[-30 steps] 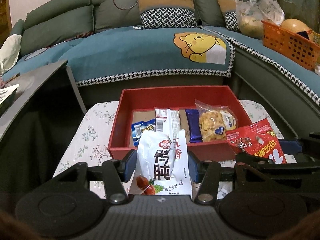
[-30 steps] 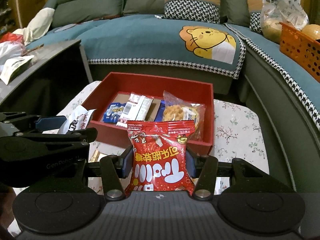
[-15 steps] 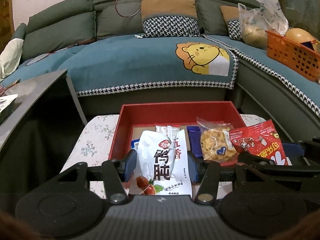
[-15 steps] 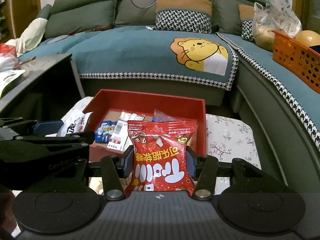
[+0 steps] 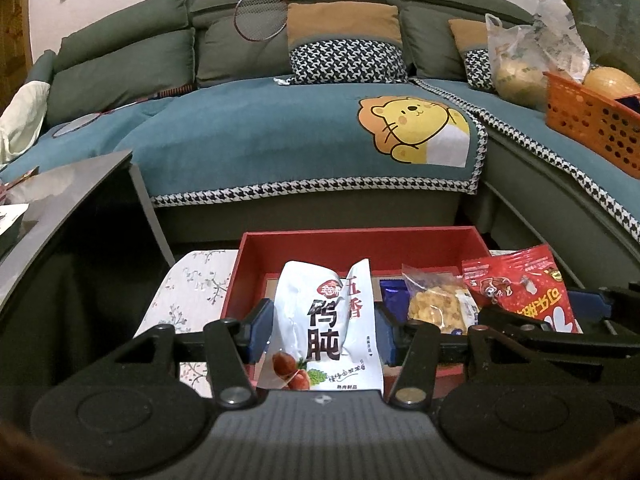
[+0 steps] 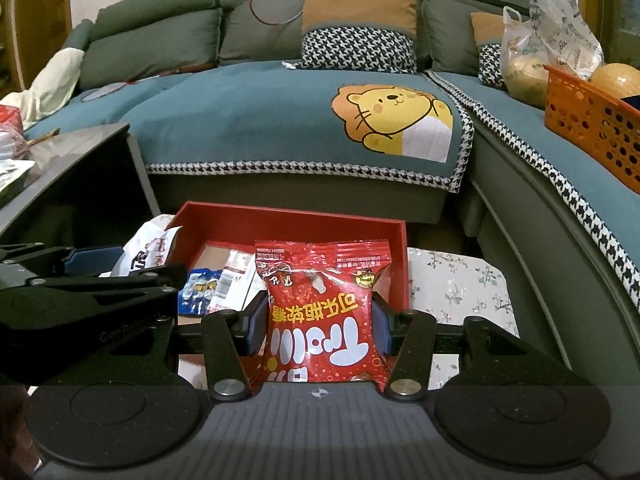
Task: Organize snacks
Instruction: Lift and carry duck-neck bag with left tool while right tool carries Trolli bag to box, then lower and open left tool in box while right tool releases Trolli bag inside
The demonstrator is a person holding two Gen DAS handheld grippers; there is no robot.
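My left gripper (image 5: 325,330) is shut on a white snack packet (image 5: 326,328) with black characters, held upright over the near wall of the red box (image 5: 360,242). My right gripper (image 6: 318,326) is shut on a red candy bag (image 6: 322,316), also above the red box (image 6: 288,220). In the left wrist view the red candy bag (image 5: 520,292) and the right gripper's arm show at the right. Inside the box lie a clear bag of yellow crackers (image 5: 438,304), a dark blue packet (image 5: 394,294), a blue-white packet (image 6: 198,292) and a white packet (image 6: 230,280).
The box rests on a floral-cloth table (image 6: 456,280). A dark side table (image 5: 60,196) stands at the left. Behind is a teal-covered sofa (image 5: 280,140) with cushions, a badminton racket (image 5: 264,16), a plastic bag (image 5: 532,52) and an orange basket (image 5: 592,112) at the right.
Both grippers have carried their packets forward over the box and slightly up; the box sits lower in both views and more of the sofa back shows. Both grips are unchanged.
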